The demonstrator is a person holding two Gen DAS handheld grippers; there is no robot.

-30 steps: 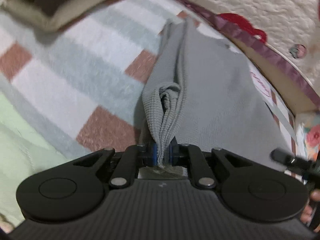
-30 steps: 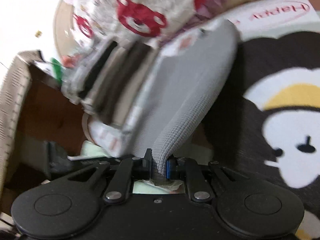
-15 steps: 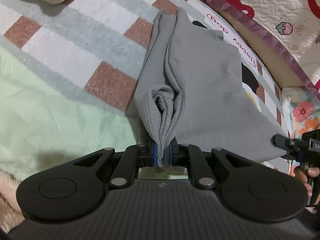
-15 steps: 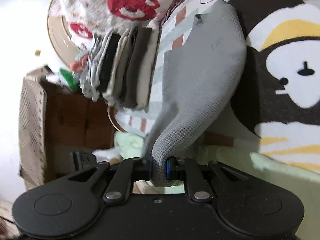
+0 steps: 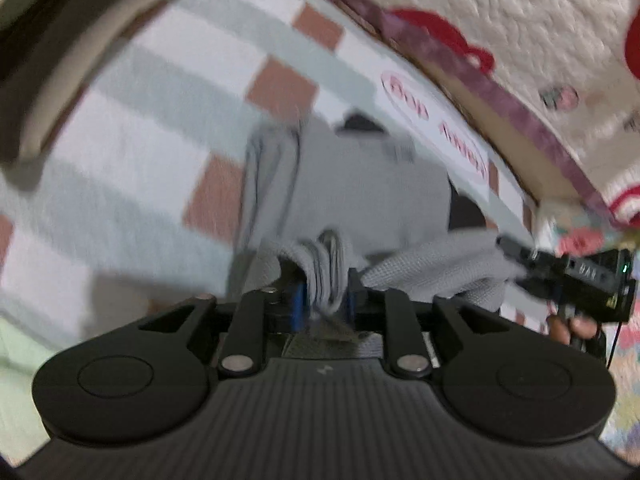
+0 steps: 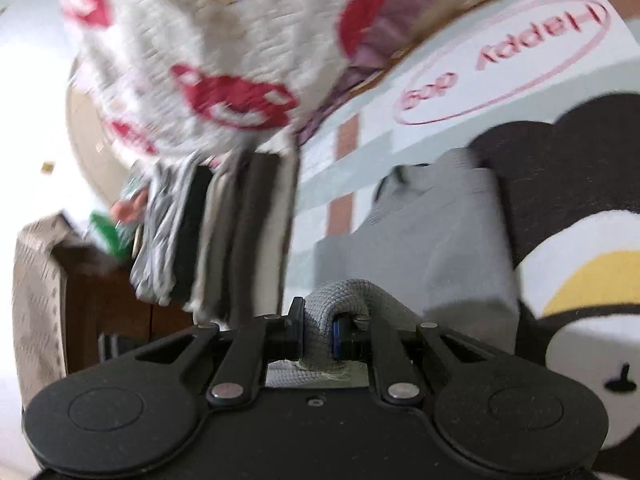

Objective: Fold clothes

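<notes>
A grey knit garment [image 5: 360, 184] lies on a checked blanket [image 5: 140, 152], its near edge doubled back over the rest. My left gripper [image 5: 323, 300] is shut on a bunched corner of that edge. My right gripper [image 6: 318, 330] is shut on the other corner of the grey garment [image 6: 440, 248], which bends over its fingers. The right gripper also shows at the right of the left wrist view [image 5: 568, 276], holding the same edge. Both views are blurred.
A stack of folded clothes [image 6: 224, 236] stands left of the garment. A quilt with red bears [image 6: 208, 52] lies behind it. A brown cabinet [image 6: 104, 312] is at the far left. The blanket carries a cartoon dog print [image 6: 580, 272].
Both grippers have swung forward and down with the garment's near edge, so the garment now looks shorter and doubled over. The stack of folded clothes is closer in the right view.
</notes>
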